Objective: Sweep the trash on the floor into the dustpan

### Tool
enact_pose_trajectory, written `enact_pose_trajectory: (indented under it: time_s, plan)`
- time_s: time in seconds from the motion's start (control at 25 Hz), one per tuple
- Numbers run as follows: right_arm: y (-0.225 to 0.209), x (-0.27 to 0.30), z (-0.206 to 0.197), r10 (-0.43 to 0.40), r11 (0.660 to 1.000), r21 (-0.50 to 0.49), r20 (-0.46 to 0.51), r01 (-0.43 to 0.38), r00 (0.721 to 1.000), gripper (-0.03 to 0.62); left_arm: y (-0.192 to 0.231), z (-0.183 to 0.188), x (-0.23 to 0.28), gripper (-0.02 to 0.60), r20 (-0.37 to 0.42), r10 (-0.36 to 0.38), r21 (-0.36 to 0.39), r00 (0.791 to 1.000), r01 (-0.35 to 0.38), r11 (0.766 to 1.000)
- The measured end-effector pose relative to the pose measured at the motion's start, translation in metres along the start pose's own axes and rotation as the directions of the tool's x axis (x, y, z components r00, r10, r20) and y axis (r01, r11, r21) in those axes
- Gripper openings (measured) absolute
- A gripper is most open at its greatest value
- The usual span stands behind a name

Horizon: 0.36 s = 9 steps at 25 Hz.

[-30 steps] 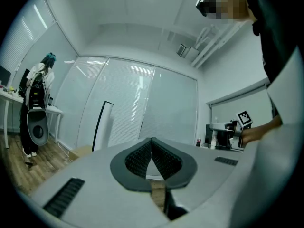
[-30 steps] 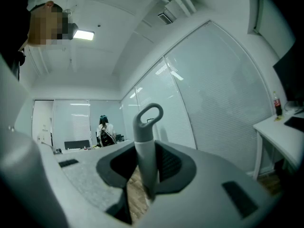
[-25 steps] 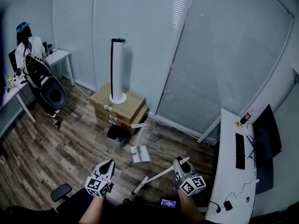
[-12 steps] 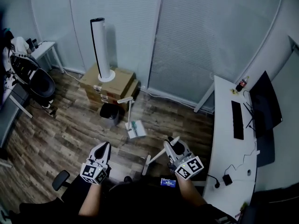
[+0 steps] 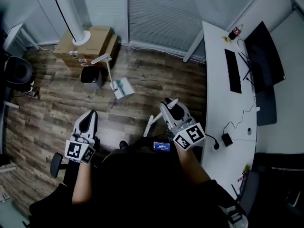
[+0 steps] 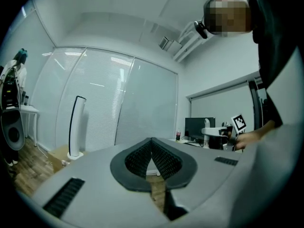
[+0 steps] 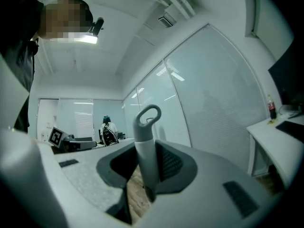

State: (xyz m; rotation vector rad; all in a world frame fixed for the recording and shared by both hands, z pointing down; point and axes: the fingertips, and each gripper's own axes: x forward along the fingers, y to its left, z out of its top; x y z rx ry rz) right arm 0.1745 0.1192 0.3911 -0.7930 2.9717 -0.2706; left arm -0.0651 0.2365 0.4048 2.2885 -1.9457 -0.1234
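**Right gripper point(image 7: 147, 167) clamped on the broom handle point(image 7: 144, 141)**

The handle's looped end sticks out past the jaws. The left gripper point(image 6: 152, 156) is closed on nothing. The dustpan point(image 5: 122, 88) stands on the wood floor point(image 5: 156, 75), well ahead, near a black bin point(image 5: 91, 75).

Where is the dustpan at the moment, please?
In the head view's upper left, the dustpan stands on the floor beside the black bin, near the cardboard boxes.

Tower fan point(image 5: 70, 11) top past the head view's upper edge; broom handle point(image 7: 145, 146) lower end behind the jaws
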Motion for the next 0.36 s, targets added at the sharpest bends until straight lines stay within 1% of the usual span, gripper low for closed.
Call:
enact_pose_trajectory:
  time_s: [0.16,0.36]
  plan:
    - [-0.008,-0.001,-0.003,-0.01,1.0,0.004,-0.003,0.01,1.0,0.092,-0.003,0.002,0.006,-0.005,-0.011,0.0,-0.005,1.0,0.0,1.0]
    - [-0.018,0.0,-0.006,-0.007,1.0,-0.003,-0.008,0.007,1.0,0.093,-0.005,-0.006,0.012,-0.005,-0.02,-0.006,-0.008,1.0,0.005,1.0]
